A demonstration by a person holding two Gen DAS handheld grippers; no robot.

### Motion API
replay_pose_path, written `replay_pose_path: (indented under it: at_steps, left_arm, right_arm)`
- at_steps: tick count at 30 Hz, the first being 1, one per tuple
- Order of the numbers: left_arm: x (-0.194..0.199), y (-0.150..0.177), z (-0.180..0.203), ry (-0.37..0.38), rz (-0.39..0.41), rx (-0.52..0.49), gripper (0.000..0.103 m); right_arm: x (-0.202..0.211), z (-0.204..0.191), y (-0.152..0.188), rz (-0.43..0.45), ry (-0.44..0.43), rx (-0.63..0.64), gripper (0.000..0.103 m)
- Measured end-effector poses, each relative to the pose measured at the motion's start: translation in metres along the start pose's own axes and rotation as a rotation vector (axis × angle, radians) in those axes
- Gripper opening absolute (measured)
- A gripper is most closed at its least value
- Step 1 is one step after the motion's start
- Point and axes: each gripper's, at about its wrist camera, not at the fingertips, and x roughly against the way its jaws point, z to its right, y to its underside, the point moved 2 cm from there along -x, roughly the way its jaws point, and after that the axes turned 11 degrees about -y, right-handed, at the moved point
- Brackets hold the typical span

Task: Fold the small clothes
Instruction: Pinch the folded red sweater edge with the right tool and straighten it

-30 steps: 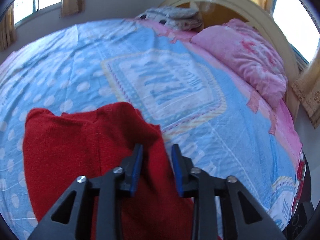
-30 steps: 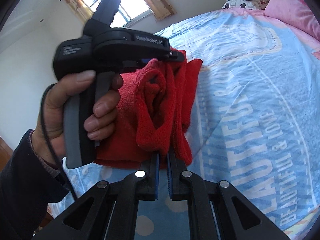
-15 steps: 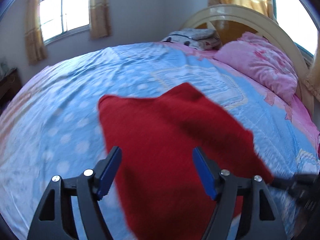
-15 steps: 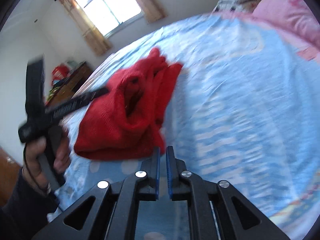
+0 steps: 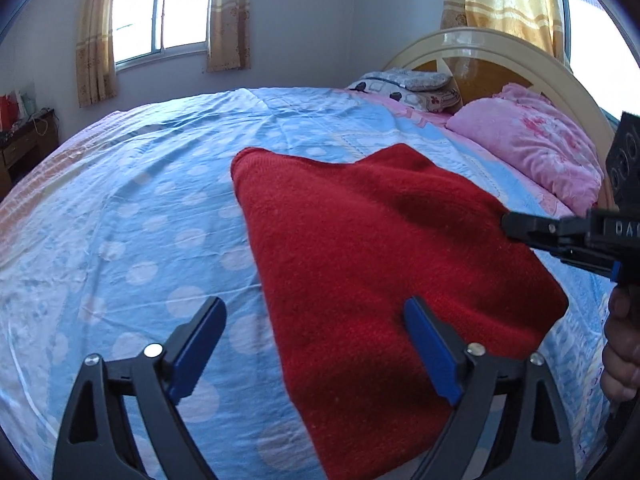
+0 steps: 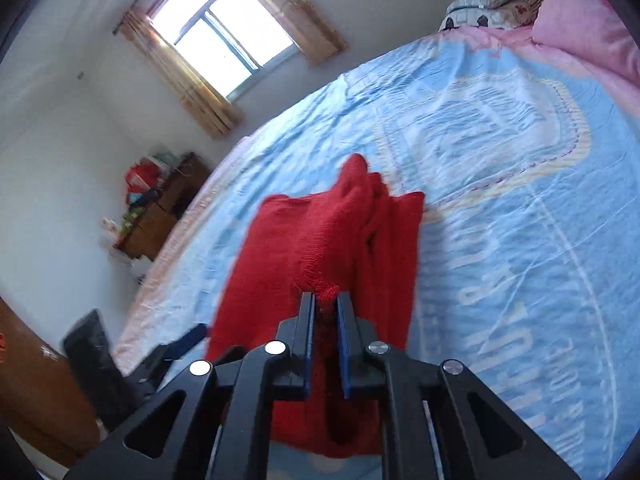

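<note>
While the right gripper point(image 6: 324, 300) pinches the red garment point(image 5: 372, 248) (on the bed), the left gripper point(image 5: 316, 332) gapes, just widened.

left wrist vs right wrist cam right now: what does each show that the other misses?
Left wrist only: the left tongs wide open and gripping nothing, one pad over the red knit garment, plus the headboard.

Right wrist only: the right tongs shut on a pinch of the garment, and a wooden cabinet by the wall.

Both: the garment on the blue bedsheet, the pink pillow.
</note>
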Motion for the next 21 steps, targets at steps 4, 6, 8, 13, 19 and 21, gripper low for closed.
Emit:
replay_pose_path:
  at_steps: [4, 6, 8, 13, 19, 21]
  left_arm:
    - [-0.001, 0.002, 0.002, 0.02, 0.0, 0.001, 0.1]
    - [0.001, 0.002, 0.009, 0.016, 0.016, -0.029, 0.1]
    - [0.003, 0.003, 0.012, -0.001, 0.029, -0.053, 0.103]
    - [0.0, 0.004, 0.009, 0.004, 0.022, -0.047, 0.103]
    - [-0.004, 0.006, 0.004, 0.037, 0.002, -0.01, 0.103]
    - [-0.002, 0.007, 0.004, 0.039, 0.005, -0.004, 0.103]
  right_arm:
    - [0.012, 0.015, 0.017, 0.001, 0.101, 0.01, 0.006]
    - [0.01, 0.027, 0.021, -0.004, 0.113, -0.011, 0.006]
    - [0.013, 0.029, 0.02, -0.002, 0.117, -0.021, 0.006]
    - [0.011, 0.016, 0.007, 0.0, 0.186, 0.054, 0.015]
    - [0.017, -0.029, -0.03, 0.1, 0.126, 0.181, 0.035]
    - [-0.006, -0.04, -0.039, 0.029, 0.043, 0.202, 0.035]
